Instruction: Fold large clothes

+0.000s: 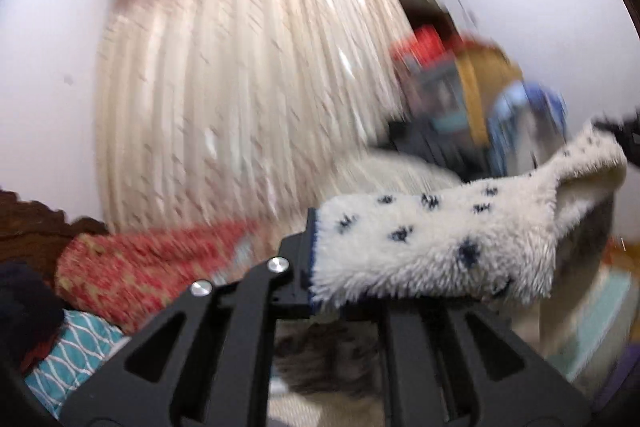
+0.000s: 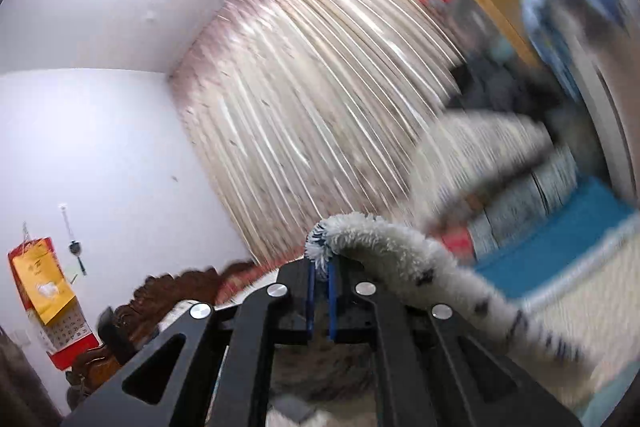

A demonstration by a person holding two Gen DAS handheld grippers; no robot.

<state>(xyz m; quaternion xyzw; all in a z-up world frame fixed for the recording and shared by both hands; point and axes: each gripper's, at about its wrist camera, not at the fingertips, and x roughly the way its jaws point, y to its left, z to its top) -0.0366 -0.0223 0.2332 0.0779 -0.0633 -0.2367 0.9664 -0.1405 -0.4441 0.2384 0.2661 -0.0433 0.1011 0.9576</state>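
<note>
A shaggy white fleece garment with dark blue spots and blue edging hangs lifted at lower right of the frame, stretched taut and rumpled.

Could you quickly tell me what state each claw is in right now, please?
Left claw: shut on the fluffy white garment with dark spots.
Right claw: shut on the same garment's edge.

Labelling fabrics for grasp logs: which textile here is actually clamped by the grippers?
The white fleece with dark spots, pinched by left gripper and right gripper. The red patterned cloth lies loose.
</note>
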